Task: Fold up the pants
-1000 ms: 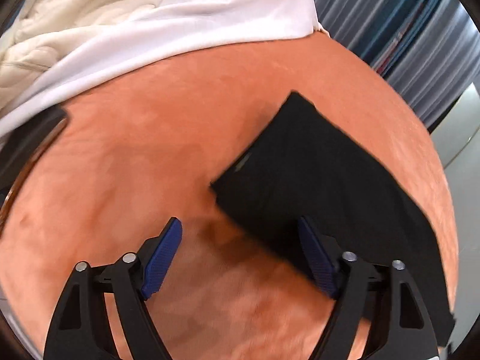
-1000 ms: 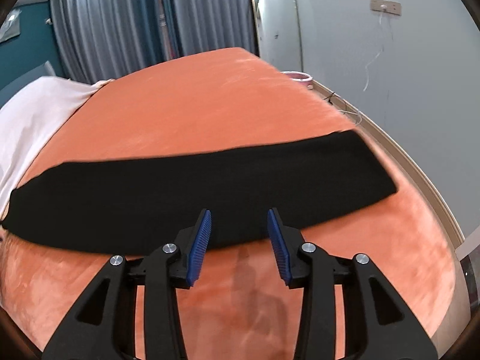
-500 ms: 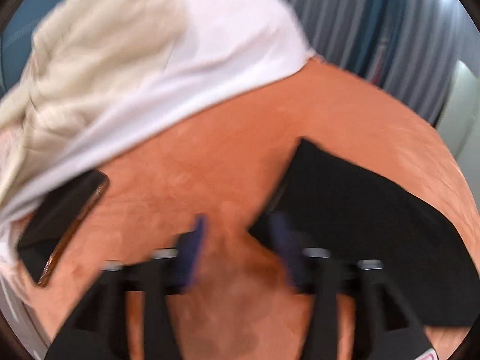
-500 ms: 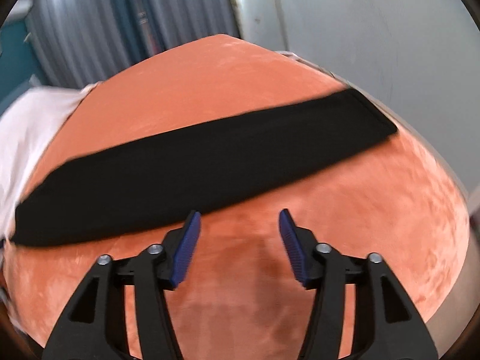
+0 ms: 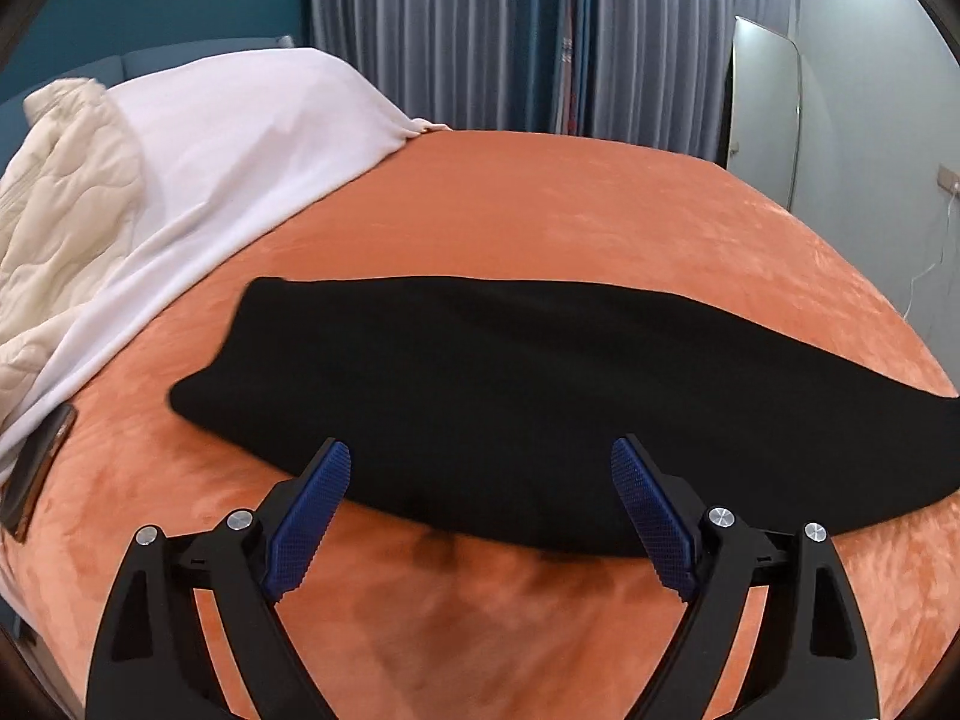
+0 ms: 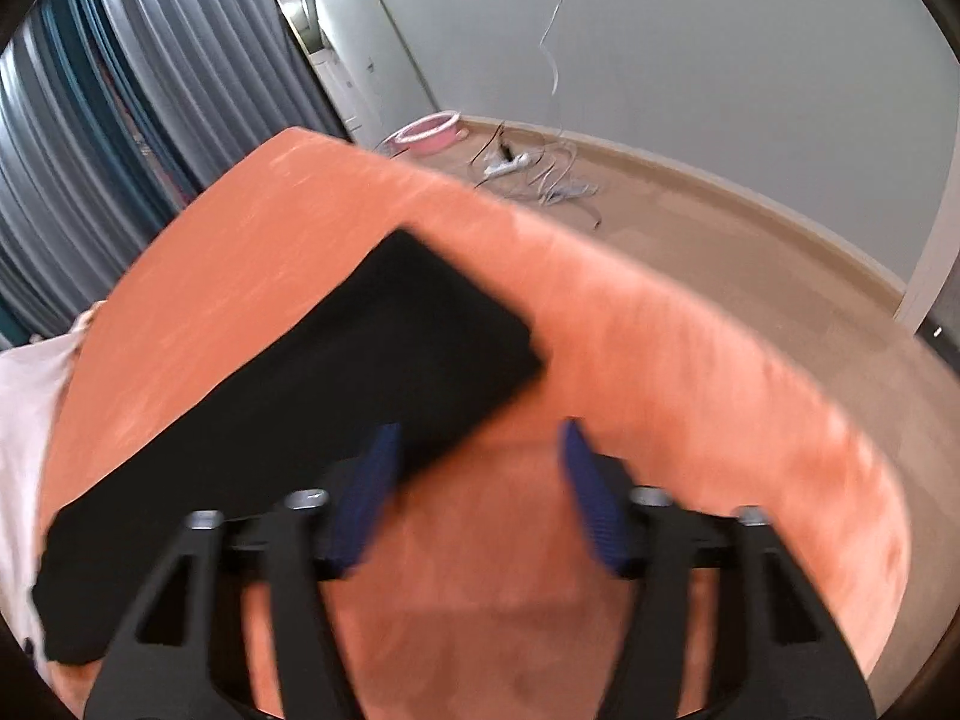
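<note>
Black pants (image 5: 510,384) lie folded lengthwise in a long strip on the orange bed cover (image 5: 540,210). My left gripper (image 5: 480,507) is open and empty, its blue pads at the strip's near edge around its middle. In the right wrist view the pants (image 6: 336,414) run from lower left to a squared end at centre. My right gripper (image 6: 477,492) is open and empty, just beside that end, its left pad (image 6: 366,492) over the pants' edge. That view is motion-blurred.
A white sheet (image 5: 240,144) and cream quilt (image 5: 60,222) lie at the bed's left. A phone (image 5: 36,468) lies at the left edge. Beyond the bed's right edge are floor, cables (image 6: 540,174), a pink basin (image 6: 426,132), a mirror and curtains.
The left gripper swung from the pants' left end to face the strip's middle. The right gripper opened wider and swung right toward the strip's right end.
</note>
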`<control>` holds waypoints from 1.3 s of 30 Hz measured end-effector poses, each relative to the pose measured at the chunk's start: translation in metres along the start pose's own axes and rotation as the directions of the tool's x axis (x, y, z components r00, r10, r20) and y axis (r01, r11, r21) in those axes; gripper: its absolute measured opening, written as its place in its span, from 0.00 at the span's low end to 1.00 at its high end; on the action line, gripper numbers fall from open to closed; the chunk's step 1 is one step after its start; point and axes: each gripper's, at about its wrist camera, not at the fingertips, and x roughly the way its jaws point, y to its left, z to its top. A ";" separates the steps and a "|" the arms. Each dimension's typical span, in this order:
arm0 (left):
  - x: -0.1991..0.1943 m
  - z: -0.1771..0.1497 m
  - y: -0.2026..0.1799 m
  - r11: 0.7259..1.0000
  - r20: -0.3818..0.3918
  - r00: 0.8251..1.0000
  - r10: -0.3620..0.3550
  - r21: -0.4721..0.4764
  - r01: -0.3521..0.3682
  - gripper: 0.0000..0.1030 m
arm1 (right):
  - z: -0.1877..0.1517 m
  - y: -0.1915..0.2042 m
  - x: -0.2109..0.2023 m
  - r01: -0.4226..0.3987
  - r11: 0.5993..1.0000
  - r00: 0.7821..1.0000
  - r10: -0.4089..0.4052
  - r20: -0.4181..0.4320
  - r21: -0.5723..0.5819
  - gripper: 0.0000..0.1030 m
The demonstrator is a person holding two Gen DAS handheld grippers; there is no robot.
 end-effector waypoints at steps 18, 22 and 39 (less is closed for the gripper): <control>0.039 0.002 -0.009 0.992 -0.021 0.992 -0.126 -0.023 0.125 0.84 | 0.068 0.096 0.056 0.108 0.908 0.993 -0.077 0.092 -0.404 0.05; 0.045 0.003 -0.014 0.992 -0.045 0.991 -0.128 -0.008 0.128 0.84 | 0.081 0.088 0.083 0.120 0.929 0.993 -0.109 0.052 -0.350 0.05; 0.043 0.016 0.044 0.975 -0.089 0.995 -0.048 -0.222 0.028 0.84 | -0.007 -0.010 0.015 -0.094 0.995 0.992 0.097 -0.082 0.040 0.51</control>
